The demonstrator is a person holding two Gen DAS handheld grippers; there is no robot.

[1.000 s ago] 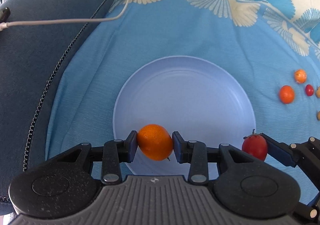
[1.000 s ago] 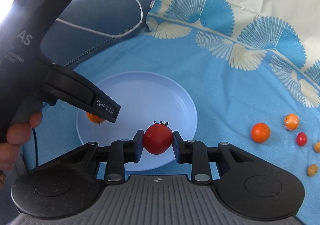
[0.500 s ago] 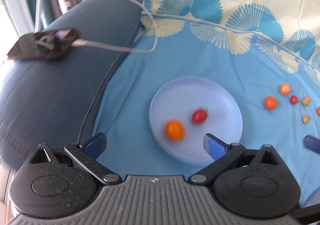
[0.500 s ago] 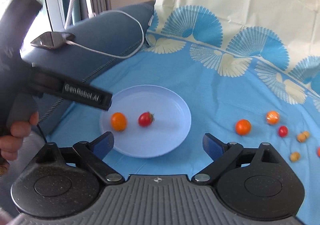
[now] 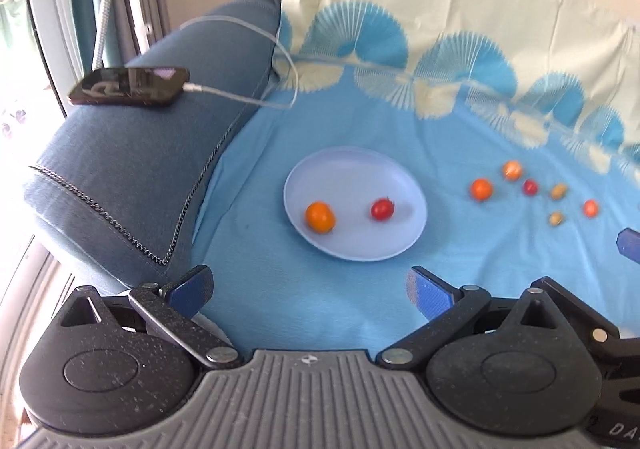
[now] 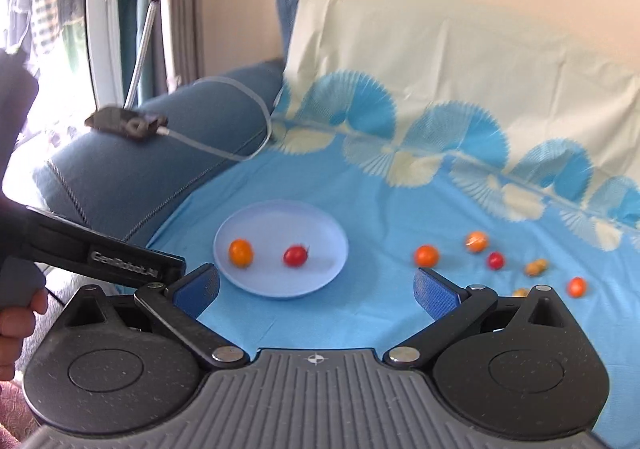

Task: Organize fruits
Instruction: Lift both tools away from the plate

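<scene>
Both the left gripper [image 5: 308, 289] and the right gripper [image 6: 316, 287] hang wide apart and hold nothing, because an orange fruit [image 5: 319, 217] and a red tomato [image 5: 382, 208] lie on the plate [image 5: 352, 249], while more fruits [image 6: 427, 255] wait on the cloth's right side.

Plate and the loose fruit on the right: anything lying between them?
Nothing. In the right wrist view only bare blue cloth separates the plate from the nearest loose orange fruit. The left wrist view agrees.
</scene>
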